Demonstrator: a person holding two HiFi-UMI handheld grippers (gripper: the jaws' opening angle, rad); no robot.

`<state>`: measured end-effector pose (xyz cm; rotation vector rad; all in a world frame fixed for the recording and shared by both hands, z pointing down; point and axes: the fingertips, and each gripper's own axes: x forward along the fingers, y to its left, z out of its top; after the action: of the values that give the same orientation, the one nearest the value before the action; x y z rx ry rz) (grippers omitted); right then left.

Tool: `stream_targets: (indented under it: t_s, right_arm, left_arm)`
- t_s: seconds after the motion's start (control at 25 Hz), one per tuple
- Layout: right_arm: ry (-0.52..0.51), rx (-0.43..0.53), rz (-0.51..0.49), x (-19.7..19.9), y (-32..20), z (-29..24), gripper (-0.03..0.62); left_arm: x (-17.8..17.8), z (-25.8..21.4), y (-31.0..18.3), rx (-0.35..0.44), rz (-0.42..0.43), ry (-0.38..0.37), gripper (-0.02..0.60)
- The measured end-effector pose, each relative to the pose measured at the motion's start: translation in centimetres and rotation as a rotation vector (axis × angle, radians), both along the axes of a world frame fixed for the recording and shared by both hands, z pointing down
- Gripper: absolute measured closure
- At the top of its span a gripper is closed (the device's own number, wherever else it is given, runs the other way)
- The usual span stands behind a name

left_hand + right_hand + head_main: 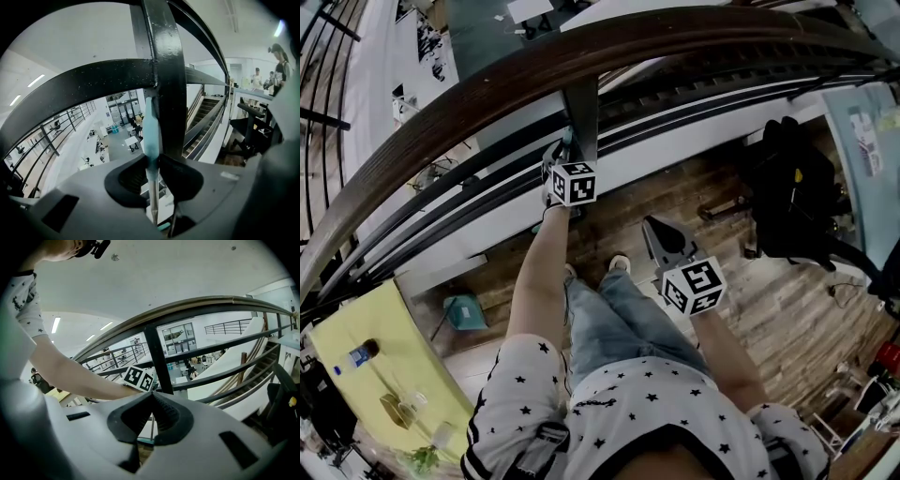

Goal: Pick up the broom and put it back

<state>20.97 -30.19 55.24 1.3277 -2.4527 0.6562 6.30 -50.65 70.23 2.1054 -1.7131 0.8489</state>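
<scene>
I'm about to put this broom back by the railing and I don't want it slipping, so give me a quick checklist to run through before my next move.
1. Left gripper shut on the broom handle: ok.
2. Handle in line with the railing post: ok.
3. Handle resting against that post: cannot tell; they sit close together, but contact is unclear.
4. Right gripper shut, empty and free to steady the broom: ok.
5. Broom head sitting on the floor: cannot tell; it is out of sight.
</scene>
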Motion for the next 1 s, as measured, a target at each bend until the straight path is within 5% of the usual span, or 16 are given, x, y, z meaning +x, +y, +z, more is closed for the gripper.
stream_targets:
  t_s: [0.56,1.0]
  right_arm:
    - [-0.008,0.01,-0.008,-0.1,-0.6,-0.6,0.6]
    - [-0.006,0.024,-0.014,0.3,-0.7,-1.2,0.6]
  left_arm:
    - [0.5,-0.5,-0.1,-0.015,0.011,0.071,0.37]
    - [0.1,-1.6,0.9,-0.008,-0.028,0.106,0.362]
